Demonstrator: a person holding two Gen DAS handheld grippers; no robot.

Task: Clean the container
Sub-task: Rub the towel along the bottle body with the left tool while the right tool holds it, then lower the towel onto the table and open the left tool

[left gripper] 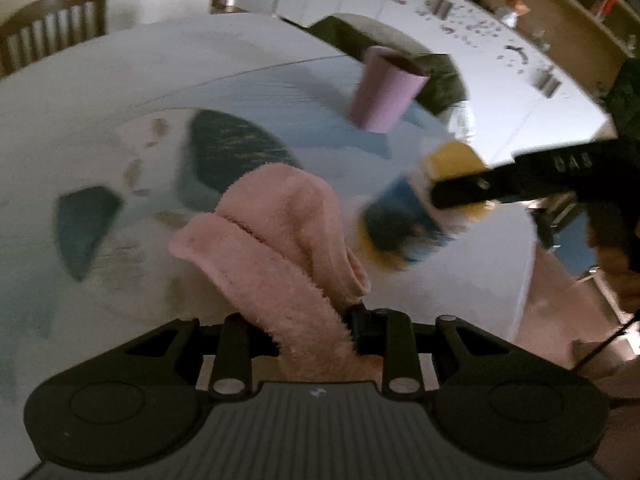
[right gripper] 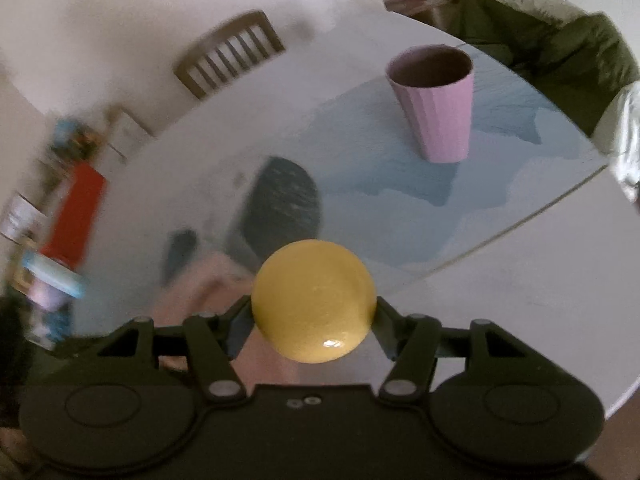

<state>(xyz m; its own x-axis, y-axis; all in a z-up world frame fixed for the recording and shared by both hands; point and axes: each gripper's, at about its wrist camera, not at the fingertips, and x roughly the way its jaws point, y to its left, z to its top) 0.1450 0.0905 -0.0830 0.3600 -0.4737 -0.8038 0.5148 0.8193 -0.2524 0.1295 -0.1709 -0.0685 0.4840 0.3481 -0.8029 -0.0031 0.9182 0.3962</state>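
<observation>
A pink ribbed cup (left gripper: 384, 88) (right gripper: 436, 112) stands upright and open on the table's pale blue patterned mat (left gripper: 304, 120). My left gripper (left gripper: 304, 320) is shut on a fluffy pink cloth (left gripper: 280, 232) that bulges forward over the mat and hides the fingertips. My right gripper (left gripper: 460, 192) (right gripper: 314, 304) is shut on a blurred bottle (left gripper: 404, 224) with a blue label and yellow ends. It hangs to the right of the cloth, nearer than the cup. In the right wrist view only the bottle's round yellow end (right gripper: 314, 304) shows between the fingers.
The white table (left gripper: 120, 72) (right gripper: 500, 300) has a wooden chair (left gripper: 52, 24) (right gripper: 232, 52) behind it. A dark green cushioned seat (left gripper: 432, 76) (right gripper: 560, 40) lies beyond the cup. A person's hand (left gripper: 624, 272) grips the right tool. White cabinets (left gripper: 460, 20) line the back.
</observation>
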